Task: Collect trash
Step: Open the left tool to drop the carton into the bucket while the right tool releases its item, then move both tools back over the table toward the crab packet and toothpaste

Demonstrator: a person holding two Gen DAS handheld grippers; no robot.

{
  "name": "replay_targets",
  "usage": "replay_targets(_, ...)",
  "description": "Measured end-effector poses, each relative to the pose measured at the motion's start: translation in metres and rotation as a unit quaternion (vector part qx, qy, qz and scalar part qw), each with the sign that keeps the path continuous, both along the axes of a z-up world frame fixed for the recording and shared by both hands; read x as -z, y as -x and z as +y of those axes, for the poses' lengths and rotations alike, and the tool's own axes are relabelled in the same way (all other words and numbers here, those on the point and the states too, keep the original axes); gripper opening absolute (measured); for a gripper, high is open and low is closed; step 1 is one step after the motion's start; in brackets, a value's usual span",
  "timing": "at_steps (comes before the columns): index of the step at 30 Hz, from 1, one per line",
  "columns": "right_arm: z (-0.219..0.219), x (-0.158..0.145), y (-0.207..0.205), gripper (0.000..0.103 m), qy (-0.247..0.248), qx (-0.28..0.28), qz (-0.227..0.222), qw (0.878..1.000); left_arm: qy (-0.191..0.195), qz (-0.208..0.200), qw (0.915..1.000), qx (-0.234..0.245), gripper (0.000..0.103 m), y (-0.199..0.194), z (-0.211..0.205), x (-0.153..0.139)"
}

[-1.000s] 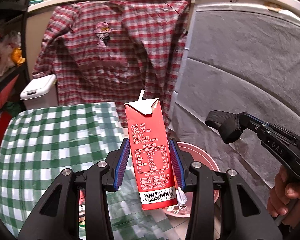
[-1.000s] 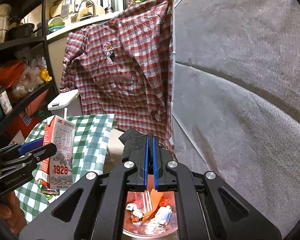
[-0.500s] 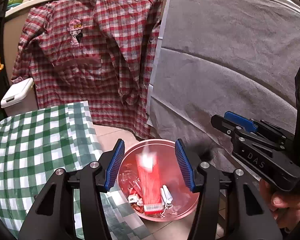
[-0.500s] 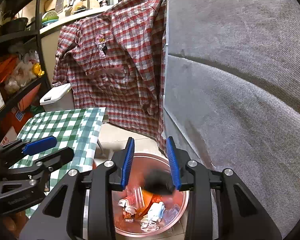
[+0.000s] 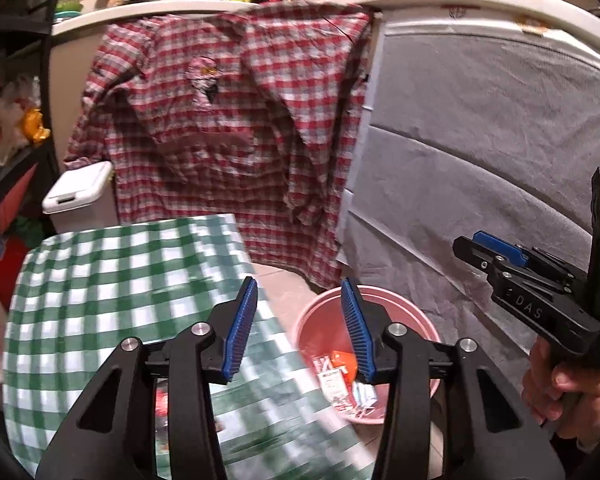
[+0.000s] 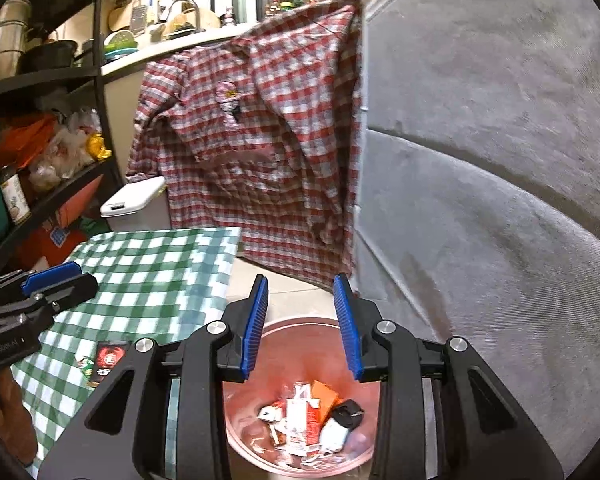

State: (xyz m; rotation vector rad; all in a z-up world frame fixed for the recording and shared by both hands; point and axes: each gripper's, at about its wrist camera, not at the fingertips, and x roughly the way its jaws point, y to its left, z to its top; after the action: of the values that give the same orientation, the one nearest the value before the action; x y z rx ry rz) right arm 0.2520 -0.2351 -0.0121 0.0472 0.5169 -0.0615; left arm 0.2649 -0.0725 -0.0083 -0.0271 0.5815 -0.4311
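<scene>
We count one pink trash bin (image 6: 300, 326), one green-checked table (image 5: 112, 280), one plaid shirt (image 5: 236, 128), one white lidded bin (image 5: 78, 188), two grippers (image 5: 298, 330) (image 6: 302, 328).

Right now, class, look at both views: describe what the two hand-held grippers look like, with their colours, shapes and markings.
Both are matte black frames with silver screws. The left gripper and right gripper each have two fingers faced with ribbed blue pads. The right one's side reads "DAS"; the left's side carries small white lettering too blurred to read.

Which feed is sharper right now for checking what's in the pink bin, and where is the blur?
Right wrist view: sharp, looks straight down into the pink bin, carton and scraps legible. Left wrist view: motion-blurred, worst on the green checked cloth; its tongs hide part of the bin. Both bend edges, fisheye.
</scene>
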Motion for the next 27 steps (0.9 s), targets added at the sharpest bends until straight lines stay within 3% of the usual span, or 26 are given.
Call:
replay_targets(6, 0.041, 0.0, 0.001, 0.033, -0.006, -0.045, -0.001, 0.999, -0.007, -0.002, 0.9988, -0.048, 0.032, 0.009, 0.063, -0.011)
replay_targets(8, 0.056, 0.001, 0.0, 0.023, -0.01, -0.066, 0.0, 0.998, -0.005, -0.002, 0.9978, -0.067, 0.028, 0.011, 0.085, -0.014)
replay_targets(11, 0.078, 0.004, -0.002, 0.018, -0.013, -0.089, 0.002, 0.996, -0.002, -0.005, 0.9951, -0.098, 0.027, 0.014, 0.121, -0.016)
replay_targets(21, 0.138, 0.037, -0.013, 0.017, -0.015, -0.162, 0.04, 0.986, -0.017, -0.018, 0.9881, -0.152, 0.026, 0.03, 0.201, -0.013)
replay_targets(27, 0.174, 0.073, -0.029, 0.017, -0.01, -0.193, 0.088, 0.977, -0.018, -0.023, 0.9867, -0.16, 0.026, 0.035, 0.22, -0.014)
